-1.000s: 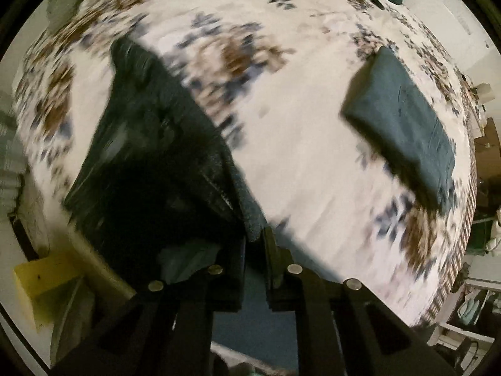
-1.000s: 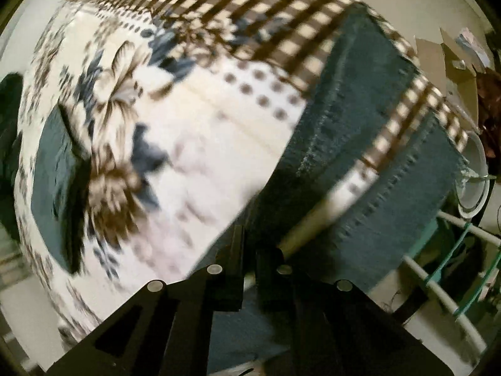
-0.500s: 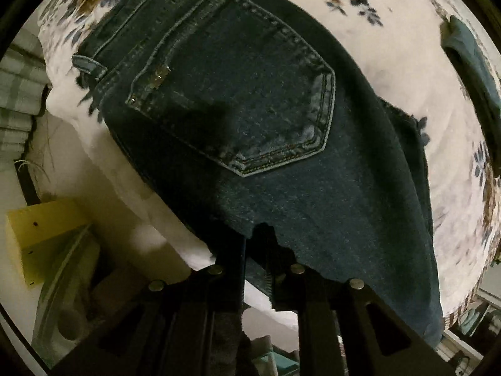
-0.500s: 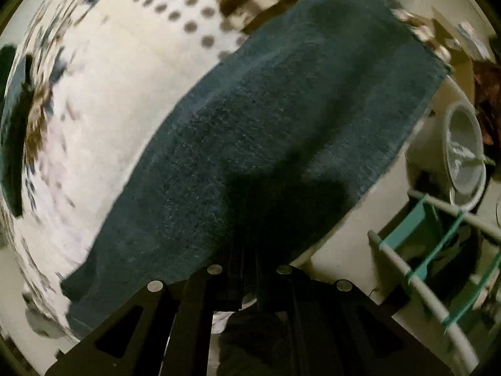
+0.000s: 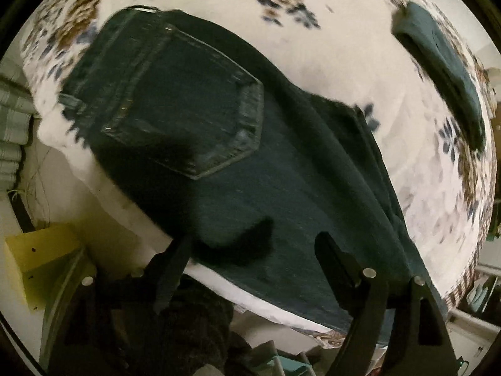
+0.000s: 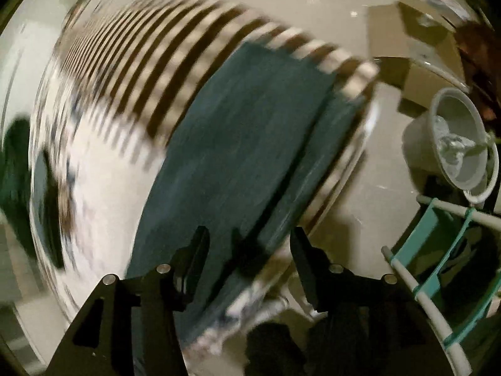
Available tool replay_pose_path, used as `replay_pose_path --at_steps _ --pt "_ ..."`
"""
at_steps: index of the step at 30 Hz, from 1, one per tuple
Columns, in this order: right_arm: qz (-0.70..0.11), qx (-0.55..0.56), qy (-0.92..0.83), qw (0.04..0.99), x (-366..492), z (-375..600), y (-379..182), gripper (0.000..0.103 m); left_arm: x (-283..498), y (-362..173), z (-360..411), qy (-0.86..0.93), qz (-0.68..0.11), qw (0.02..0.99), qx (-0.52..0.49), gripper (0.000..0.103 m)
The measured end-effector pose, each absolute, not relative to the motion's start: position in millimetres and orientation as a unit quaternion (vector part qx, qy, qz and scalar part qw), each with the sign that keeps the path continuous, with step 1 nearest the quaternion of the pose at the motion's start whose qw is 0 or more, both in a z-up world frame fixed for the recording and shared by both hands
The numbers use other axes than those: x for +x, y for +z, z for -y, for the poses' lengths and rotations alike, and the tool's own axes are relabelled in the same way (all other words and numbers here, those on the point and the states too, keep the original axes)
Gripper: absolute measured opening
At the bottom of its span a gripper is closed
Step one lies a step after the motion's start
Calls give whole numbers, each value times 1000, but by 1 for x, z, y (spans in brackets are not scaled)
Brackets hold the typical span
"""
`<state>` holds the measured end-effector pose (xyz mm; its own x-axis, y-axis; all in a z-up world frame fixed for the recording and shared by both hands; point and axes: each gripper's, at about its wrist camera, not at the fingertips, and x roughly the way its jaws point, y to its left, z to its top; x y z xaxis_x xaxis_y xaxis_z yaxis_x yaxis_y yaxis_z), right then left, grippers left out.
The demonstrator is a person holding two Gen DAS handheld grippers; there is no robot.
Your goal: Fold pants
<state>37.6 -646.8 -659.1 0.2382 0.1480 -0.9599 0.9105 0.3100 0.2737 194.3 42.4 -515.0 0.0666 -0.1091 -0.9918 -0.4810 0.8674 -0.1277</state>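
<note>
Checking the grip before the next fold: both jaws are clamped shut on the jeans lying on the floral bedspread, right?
Not quite. The jeans do lie on the floral bedspread, but the jaws are spread open on both the left gripper and the right gripper, holding nothing. Each wrist view shows it.

Left gripper [image 5: 250,244] fingers spread wide, empty — dark jeans [image 5: 219,163] flat on floral bed [image 5: 328,47], back pocket up.

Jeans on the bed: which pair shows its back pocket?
The dark jeans spread out under the open left gripper. The folded pair far right shows none.
</note>
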Motion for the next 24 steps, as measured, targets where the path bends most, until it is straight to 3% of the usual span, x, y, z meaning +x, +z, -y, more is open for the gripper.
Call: replay_pose_path --at_steps 6,8,9,10,14,24 --pt "-477 560 -342 585 35 701 -686 55 206 -526 -23 126 -680 695 -196 80" --pt "-472 563 -344 585 40 704 -694 40 205 -535 -19 122 -687 691 -187 80" --pt "-473 561 -343 587 42 704 -698 19 206 -537 -18 122 -691 688 -183 80" --pt "-478 553 -344 590 46 701 -699 11 207 -539 -17 121 -694 686 -181 80" --pt "-488 494 -360 623 57 689 -681 8 208 -539 -14 116 -700 683 -174 80" --pt "-501 484 -376 611 29 689 -670 6 181 -555 -16 104 -710 672 -181 80"
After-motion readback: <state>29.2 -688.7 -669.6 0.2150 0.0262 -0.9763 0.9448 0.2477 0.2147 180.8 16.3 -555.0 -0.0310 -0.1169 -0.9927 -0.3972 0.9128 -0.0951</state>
